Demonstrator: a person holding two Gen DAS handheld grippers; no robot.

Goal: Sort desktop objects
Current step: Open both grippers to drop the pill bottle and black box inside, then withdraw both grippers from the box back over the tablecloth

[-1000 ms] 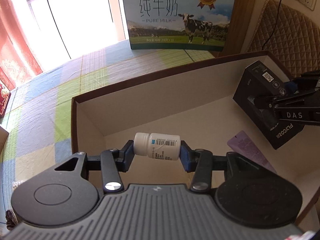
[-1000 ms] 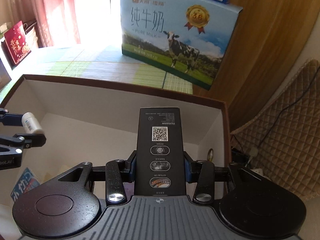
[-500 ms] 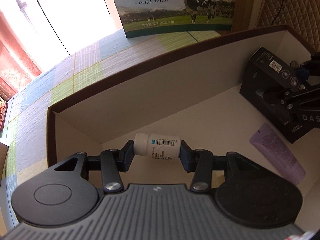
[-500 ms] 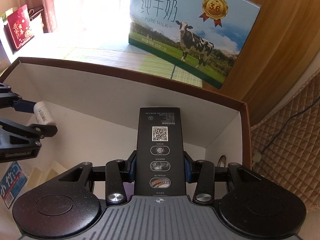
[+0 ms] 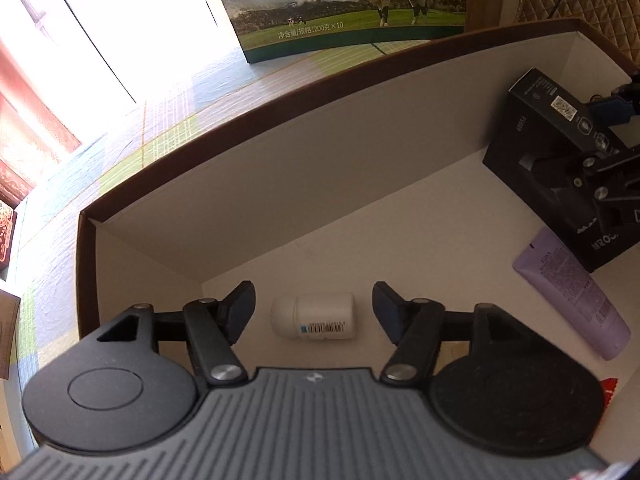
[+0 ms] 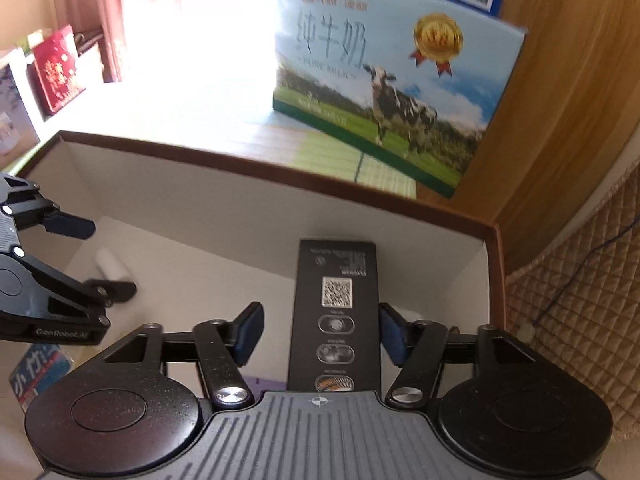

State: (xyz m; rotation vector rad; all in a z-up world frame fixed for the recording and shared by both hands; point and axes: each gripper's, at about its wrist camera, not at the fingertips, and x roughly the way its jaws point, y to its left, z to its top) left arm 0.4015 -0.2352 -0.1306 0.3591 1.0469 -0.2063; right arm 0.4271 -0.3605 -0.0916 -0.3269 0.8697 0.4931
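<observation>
Left gripper (image 5: 314,308) hovering inside the open cardboard box (image 5: 280,168), jaws opening, pads standing clear of the white pill bottle (image 5: 313,316). Bottle lying on its side on the box floor between the two fingers, near the box's left corner, cap toward the left, barcode label facing the camera; label text too small for reading. Right gripper (image 6: 320,334) also opening, pads apart from the black carton (image 6: 334,312), which is sitting between the fingers at the right end of the box, close to the right wall. Carton face showing a QR code, three oval icons below it and fine print above, unreadable. In the left wrist view, carton (image 5: 560,152) side lettering partly hidden, only fragments showing. Lavender tube (image 5: 572,292) lying on the box floor just beside the carton, printed text too fine for reading. Left gripper body reading "GenRobot.AI" in the right wrist view. Blue-printed packet (image 6: 36,376) showing at the lower left, Chinese characters partly cut off. Milk carton box (image 5: 348,4) standing on the checked tablecloth (image 5: 120,152) of the desk behind the box, reading "PURE MILK", "200克×10", with a cow picture and a gold medal seal. Red gift box (image 6: 56,68) standing at far left.
</observation>
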